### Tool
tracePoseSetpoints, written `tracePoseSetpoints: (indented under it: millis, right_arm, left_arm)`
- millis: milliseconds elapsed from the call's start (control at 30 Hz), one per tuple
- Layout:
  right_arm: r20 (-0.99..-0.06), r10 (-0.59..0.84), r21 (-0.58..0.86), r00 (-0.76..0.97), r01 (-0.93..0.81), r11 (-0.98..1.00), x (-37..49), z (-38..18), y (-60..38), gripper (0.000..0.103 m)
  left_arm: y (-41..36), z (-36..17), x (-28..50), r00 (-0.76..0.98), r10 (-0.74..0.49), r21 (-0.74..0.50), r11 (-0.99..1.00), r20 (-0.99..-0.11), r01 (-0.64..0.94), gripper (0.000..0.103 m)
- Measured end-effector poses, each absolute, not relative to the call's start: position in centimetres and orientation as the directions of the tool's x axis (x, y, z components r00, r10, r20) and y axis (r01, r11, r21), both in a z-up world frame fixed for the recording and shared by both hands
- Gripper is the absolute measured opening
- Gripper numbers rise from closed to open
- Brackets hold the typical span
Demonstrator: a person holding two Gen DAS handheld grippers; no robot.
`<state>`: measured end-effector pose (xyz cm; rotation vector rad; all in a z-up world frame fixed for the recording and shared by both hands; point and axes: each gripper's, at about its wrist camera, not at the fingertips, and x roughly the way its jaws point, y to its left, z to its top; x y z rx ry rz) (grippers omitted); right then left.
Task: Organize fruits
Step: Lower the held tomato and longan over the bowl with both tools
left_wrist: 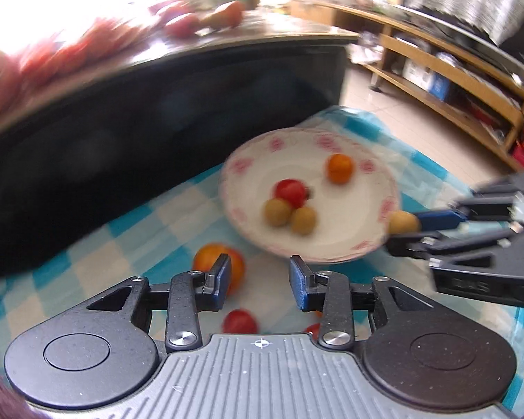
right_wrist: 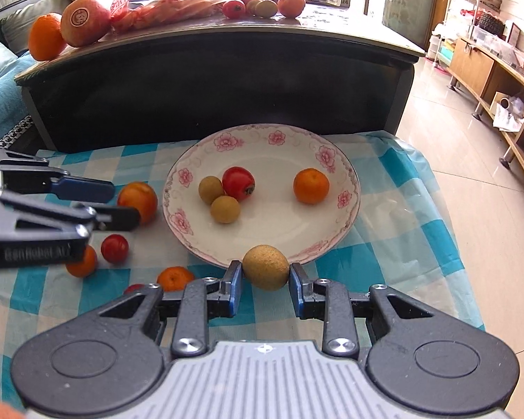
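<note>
A white plate with pink flowers (right_wrist: 346, 188) (left_wrist: 359, 244) rests on a blue-checked cloth (right_wrist: 401, 209). It holds a red fruit (right_wrist: 238, 183), two small brown-green fruits (right_wrist: 211, 190) (right_wrist: 225, 209) and a mandarin (right_wrist: 311, 186). My right gripper (right_wrist: 266, 279) (left_wrist: 401, 228) is shut on a brown kiwi-like fruit (right_wrist: 266, 267) (left_wrist: 402, 222) at the plate's near rim. My left gripper (left_wrist: 260, 282) (right_wrist: 122, 200) stands open, nothing between its fingers, just right of an orange-red fruit (left_wrist: 206, 260) (right_wrist: 138, 199) lying left of the plate.
Loose on the cloth lie a small red fruit (right_wrist: 114, 248) (left_wrist: 240, 321) and two mandarins (right_wrist: 174, 278) (right_wrist: 84, 263). Behind the plate stands a dark low table (right_wrist: 227, 80) carrying more fruit and bags. A wooden shelf unit (right_wrist: 499, 80) lines the right wall.
</note>
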<state>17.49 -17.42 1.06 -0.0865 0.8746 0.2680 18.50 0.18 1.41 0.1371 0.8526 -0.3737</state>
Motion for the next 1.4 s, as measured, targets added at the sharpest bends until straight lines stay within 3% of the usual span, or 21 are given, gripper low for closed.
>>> tracePoseSetpoints:
  millis: [100, 233, 367, 533, 833, 1167, 1400]
  right_arm:
    - [-0.765, 0.202, 0.035, 0.612, -0.273, 0.961, 17.3, 1.2, -17.2, 0.032]
    - [-0.762, 0.208, 0.037, 0.613, -0.28, 0.959, 17.2, 1.4, -16.8, 0.032]
    - [-0.765, 0.216, 0.04, 0.606, -0.291, 0.956, 17.1, 1.2, -16.5, 0.032]
    - [-0.777, 0.223, 0.044, 0.589, -0.302, 0.952, 17.4, 0.5, -16.2, 0.032]
    - [-0.756, 0.223, 0.053, 0.615, -0.282, 0.958, 17.5, 1.1, -16.9, 0.032]
    - [-0.737, 0.194, 0.022, 0.647, -0.264, 0.964, 19.3, 1.7, -17.1, 0.032]
    - [-0.743, 0.176, 0.004, 0.645, -0.26, 0.966, 20.9, 0.7, -17.5, 0.032]
  left_arm:
    - [1.8, 0.7, 19.4, 0.571, -0.278, -0.098, 0.94, -0.772, 0.326, 0.045]
    - [1.8, -0.3, 20.6, 0.58, -0.245, -0.058, 0.945, -0.777, 0.321, 0.045]
    - [1.8, -0.9, 22.8, 0.59, -0.26, -0.052, 0.937, -0.764, 0.346, 0.057]
    - [1.5, -2.6, 24.5, 0.577, -0.24, -0.01, 0.928, -0.781, 0.373, 0.052]
    - [1.8, -2.4, 22.7, 0.57, -0.199, 0.014, 0.938, -0.797, 0.347, 0.051]
    - [0.7, 1.9, 21.7, 0.605, -0.323, -0.102, 0.923, -0.728, 0.37, 0.051]
    - [-2.3, 0.8, 22.4, 0.58, -0.335, -0.085, 0.906, -0.743, 0.414, 0.051]
